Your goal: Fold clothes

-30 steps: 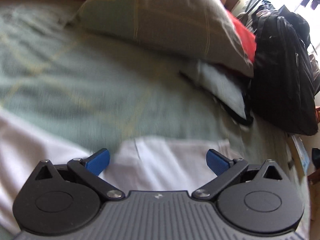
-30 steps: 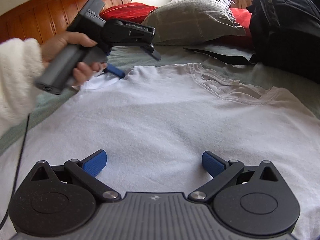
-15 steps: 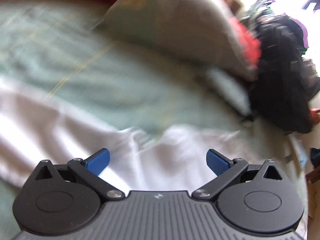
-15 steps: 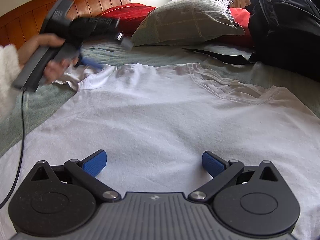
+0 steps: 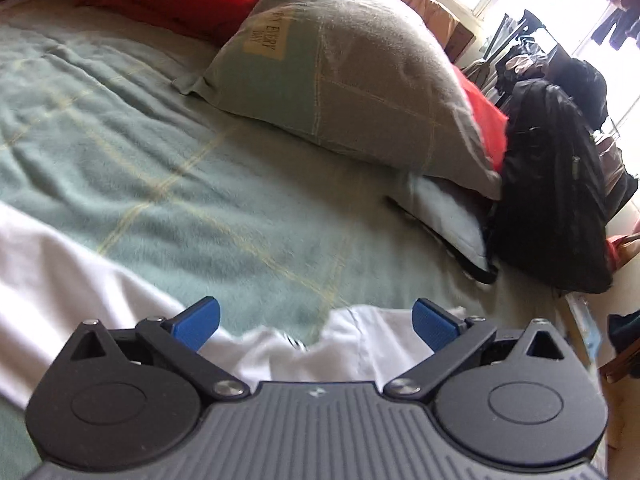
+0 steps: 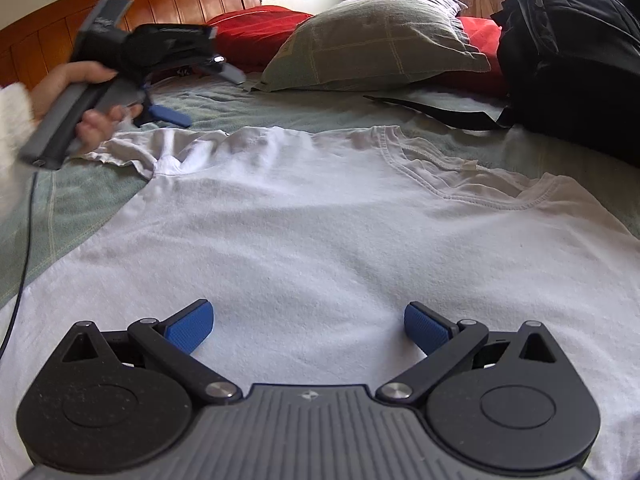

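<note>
- One white T-shirt (image 6: 320, 220) lies spread flat on the green blanket (image 6: 72, 200) of the bed, collar toward the pillows and body toward the right wrist camera.
- No fold shows in the body of the shirt, so I judge the task to be at its very start: every fold is yet to be made.
- The near sleeve (image 6: 132, 152) is crumpled and bunched on the blanket instead of lying flat; it probably needs smoothing or tucking in before the sides can be folded.
- The left gripper (image 5: 316, 322) hovers over that sleeve with its two blue pads spread wide and nothing between them. In the right wrist view it (image 6: 168, 114) is in the person's hand (image 6: 92, 100), just above the sleeve's edge and blurred.
- The right gripper (image 6: 308, 326) sits low over the lower body of the shirt, pads also wide apart and gripping nothing; I cannot tell whether it touches the cloth.
- Count of task things: one shirt, one visible sleeve, one collar (image 6: 460, 172); the far sleeve is out of frame.
- Count of tools: two grippers, each with two blue pads.
- Around the bed: one grey-green pillow (image 6: 376, 40), red bedding behind it that shows on both sides, one black backpack (image 6: 572, 52) at the shirt's far side with a strap trailing onto the blanket, and a wooden headboard (image 6: 180, 0).
- No other garment waiting to be folded is in view.
</note>
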A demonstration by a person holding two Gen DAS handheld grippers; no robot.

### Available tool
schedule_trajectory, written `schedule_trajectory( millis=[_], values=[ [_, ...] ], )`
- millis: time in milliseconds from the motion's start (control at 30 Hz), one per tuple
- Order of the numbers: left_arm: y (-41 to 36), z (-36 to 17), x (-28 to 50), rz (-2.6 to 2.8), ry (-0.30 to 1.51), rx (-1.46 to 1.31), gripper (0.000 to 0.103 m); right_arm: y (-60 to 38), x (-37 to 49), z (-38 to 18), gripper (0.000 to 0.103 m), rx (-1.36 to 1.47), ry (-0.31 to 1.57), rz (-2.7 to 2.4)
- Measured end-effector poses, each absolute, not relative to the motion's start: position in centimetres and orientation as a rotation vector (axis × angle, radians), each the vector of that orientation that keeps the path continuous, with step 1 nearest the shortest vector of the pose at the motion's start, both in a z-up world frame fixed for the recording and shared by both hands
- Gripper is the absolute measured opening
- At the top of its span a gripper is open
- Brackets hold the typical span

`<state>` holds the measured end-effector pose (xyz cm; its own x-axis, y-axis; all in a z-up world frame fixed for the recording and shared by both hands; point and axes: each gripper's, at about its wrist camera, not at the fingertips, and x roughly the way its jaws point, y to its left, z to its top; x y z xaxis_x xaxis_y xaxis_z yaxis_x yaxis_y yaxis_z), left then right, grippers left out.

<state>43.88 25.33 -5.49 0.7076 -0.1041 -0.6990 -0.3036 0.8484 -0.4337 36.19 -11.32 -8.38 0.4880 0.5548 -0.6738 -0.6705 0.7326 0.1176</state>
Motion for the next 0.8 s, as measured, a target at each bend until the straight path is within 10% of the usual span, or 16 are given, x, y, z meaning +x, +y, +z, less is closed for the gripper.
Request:
schedule_trajectory(
  millis=[800],
  values=[
    [37.5, -9.0, 27.6, 0.373, 0.558, -0.863, 0.1, -11.0, 36.1, -8.6, 0.103, -0.195, 0.735, 0.736]
  ],
)
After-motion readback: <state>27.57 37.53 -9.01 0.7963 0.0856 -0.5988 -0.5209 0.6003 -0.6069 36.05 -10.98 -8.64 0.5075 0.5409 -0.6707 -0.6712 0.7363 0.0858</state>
